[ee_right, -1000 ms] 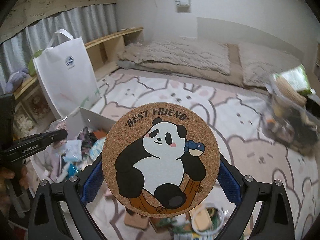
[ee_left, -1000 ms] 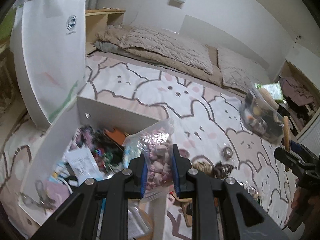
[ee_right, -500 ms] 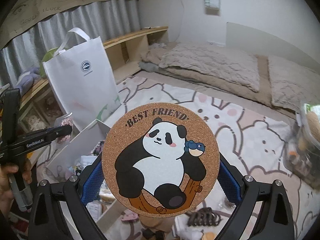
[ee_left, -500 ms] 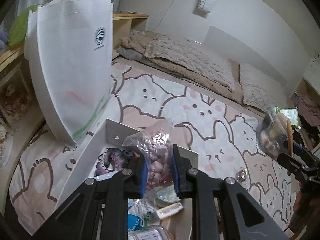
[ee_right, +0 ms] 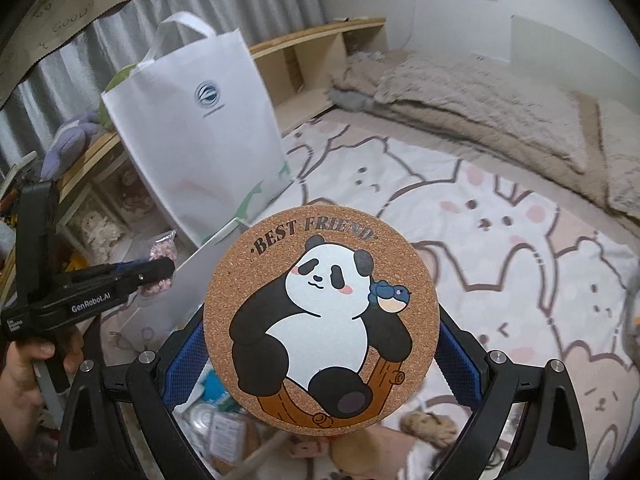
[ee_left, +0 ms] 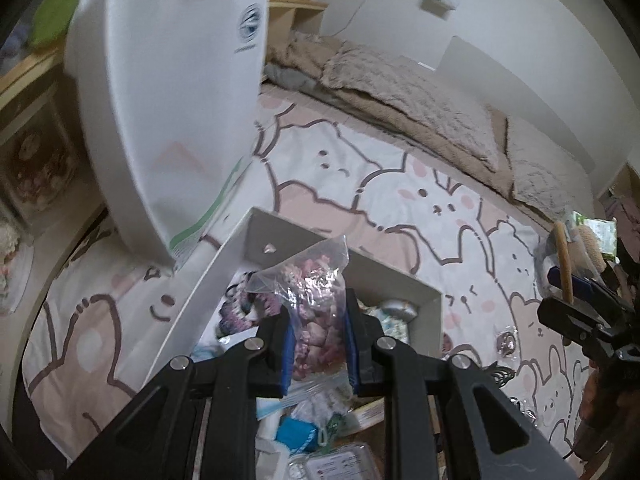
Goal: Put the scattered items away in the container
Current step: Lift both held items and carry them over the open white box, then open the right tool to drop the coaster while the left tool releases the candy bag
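In our left gripper point(ee_left: 318, 344) the jaws are clenched on a clear zip bag of pink sweets point(ee_left: 316, 300), the blue pads pressing its sides while its crumpled top sticks up ahead of the fingertips. Directly beyond and below those jaws lies the white open box point(ee_left: 208, 280), the container, with mixed small things already inside it; the bag hangs over the box's opening. To the left of the jaws and further ahead, a white tote bag point(ee_left: 168, 92) stands just beside the box's far corner on the bunny-print bedspread point(ee_left: 360, 184). Off to the right of our left jaws we see the right gripper point(ee_left: 580, 292) edge-on with the coaster seen as a thin tan strip. In the right wrist view, our right gripper point(ee_right: 320, 340) has its jaws grasping a round cork coaster point(ee_right: 320, 320) printed with a panda, held by its left and right edges and facing the camera, tilted a little. To the left of these jaws the left gripper point(ee_right: 160, 270) shows side-on, with a hand point(ee_right: 24, 364) on its handle and the sweets at its tip. The box's white wall point(ee_right: 188, 284) runs just behind the coaster's left edge.
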Available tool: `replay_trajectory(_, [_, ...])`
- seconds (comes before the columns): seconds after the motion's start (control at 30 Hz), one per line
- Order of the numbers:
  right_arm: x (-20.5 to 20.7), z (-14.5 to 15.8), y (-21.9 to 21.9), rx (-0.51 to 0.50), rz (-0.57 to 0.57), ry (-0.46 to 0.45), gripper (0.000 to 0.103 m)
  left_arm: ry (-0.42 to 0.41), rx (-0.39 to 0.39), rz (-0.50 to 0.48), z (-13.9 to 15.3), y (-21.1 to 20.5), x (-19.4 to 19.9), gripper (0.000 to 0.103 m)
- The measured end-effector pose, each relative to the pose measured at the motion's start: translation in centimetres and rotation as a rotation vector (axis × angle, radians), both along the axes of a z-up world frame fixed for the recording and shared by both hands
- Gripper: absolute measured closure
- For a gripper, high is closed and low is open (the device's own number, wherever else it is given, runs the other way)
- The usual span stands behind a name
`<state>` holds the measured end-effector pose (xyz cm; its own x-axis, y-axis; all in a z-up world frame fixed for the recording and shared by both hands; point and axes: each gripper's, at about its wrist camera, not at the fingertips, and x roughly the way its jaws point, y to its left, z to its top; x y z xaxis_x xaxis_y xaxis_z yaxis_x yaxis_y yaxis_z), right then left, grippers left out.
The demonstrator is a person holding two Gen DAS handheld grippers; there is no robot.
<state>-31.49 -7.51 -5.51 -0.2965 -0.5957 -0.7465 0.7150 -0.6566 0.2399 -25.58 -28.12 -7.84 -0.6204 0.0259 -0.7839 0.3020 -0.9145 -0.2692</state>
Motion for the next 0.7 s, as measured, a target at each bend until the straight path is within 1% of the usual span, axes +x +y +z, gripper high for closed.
replay_trajectory(0.2, [0.0,-2.2,-2.7,0.006,0.052,-0.062,0.004,-0.066,0.003,0.015,-2.0,-1.3,1.6,0.082])
replay_trajectory(0.47, [0.2,-6.9,-5.8,0.064,0.104,-0.145,0.004,-0.156,0.036,0.02,-5.6,-1.8,3.8,0.082])
replay_trajectory(0.7, [0.0,-10.3,-7.5,0.121,0.122,-0.19,0.004,-0.216,0.058,0.017,-7.7,-1.8,5.4,0.082])
